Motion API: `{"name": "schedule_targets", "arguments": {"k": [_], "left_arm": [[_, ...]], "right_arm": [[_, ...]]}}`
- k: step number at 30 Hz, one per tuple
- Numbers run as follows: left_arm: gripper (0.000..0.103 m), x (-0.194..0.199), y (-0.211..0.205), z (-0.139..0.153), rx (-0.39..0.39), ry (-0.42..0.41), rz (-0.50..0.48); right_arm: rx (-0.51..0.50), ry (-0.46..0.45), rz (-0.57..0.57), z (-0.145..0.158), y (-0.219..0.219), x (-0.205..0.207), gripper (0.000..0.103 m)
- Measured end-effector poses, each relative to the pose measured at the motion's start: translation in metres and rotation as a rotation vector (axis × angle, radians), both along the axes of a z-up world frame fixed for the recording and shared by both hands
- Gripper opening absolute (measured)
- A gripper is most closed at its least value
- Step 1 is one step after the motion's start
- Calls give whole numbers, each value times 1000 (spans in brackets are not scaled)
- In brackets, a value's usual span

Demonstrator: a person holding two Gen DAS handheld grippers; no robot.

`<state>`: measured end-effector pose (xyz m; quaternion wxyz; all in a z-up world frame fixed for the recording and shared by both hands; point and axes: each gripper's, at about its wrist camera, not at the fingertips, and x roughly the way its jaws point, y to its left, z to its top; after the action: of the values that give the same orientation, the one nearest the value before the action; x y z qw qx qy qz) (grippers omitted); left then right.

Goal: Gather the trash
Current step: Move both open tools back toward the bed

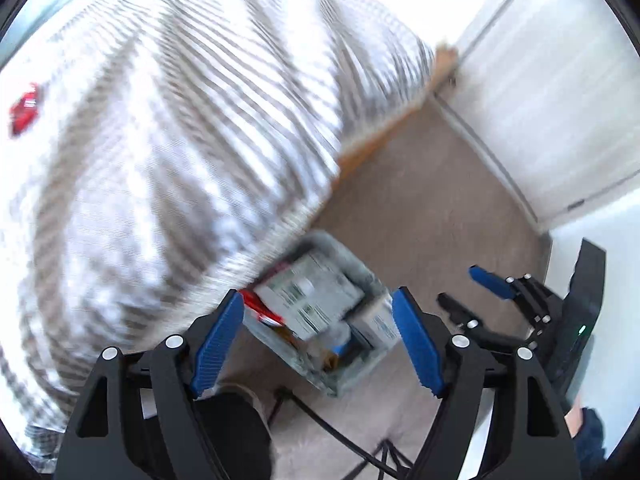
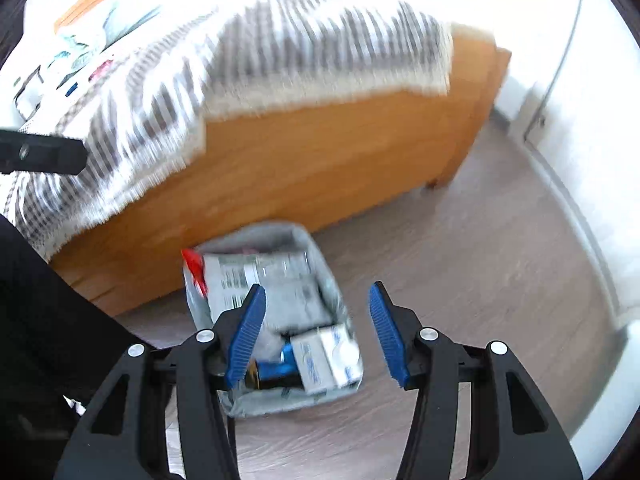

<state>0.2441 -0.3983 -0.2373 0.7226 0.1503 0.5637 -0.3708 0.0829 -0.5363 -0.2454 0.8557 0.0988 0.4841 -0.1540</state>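
The grey bin [image 2: 276,312] sits on the floor [image 2: 460,280] right beside the wooden bed frame [image 2: 320,160]; it is full of trash, with a big printed packet [image 2: 256,276], a small white box [image 2: 328,356] and a bit of red wrapper [image 2: 194,268].

The left tool [image 1: 318,344] is wide open and holds nothing; the right tool [image 2: 318,332] is open too, and nothing is between its blue pads.

One more piece of trash, a red wrapper [image 1: 25,109], lies on the striped blanket [image 1: 160,140] up on the bed; it is far off to the left of the left tool and well apart from the bin. I think the left hand is the nearer one to fetch it, because the right tool hangs over the bin on the floor side.
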Motion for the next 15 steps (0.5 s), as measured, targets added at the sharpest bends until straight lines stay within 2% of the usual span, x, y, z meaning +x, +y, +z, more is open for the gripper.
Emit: {"name": "schedule_targets", "arguments": {"k": [3, 7, 9, 11, 15], "left_arm": [[74, 22, 36, 36, -100, -19, 54], [76, 61, 95, 83, -200, -119, 139], [77, 89, 129, 100, -224, -160, 207], [77, 117, 165, 110, -243, -161, 287], [77, 175, 232, 128, -264, -175, 425]], "right_arm": [[-71, -60, 44, 39, 15, 30, 58], [-108, -168, 131, 90, 47, 85, 58], [-125, -215, 186, 111, 66, 112, 60], [-144, -245, 241, 126, 88, 145, 61], [-160, -288, 320, 141, 126, 213, 61]]}}
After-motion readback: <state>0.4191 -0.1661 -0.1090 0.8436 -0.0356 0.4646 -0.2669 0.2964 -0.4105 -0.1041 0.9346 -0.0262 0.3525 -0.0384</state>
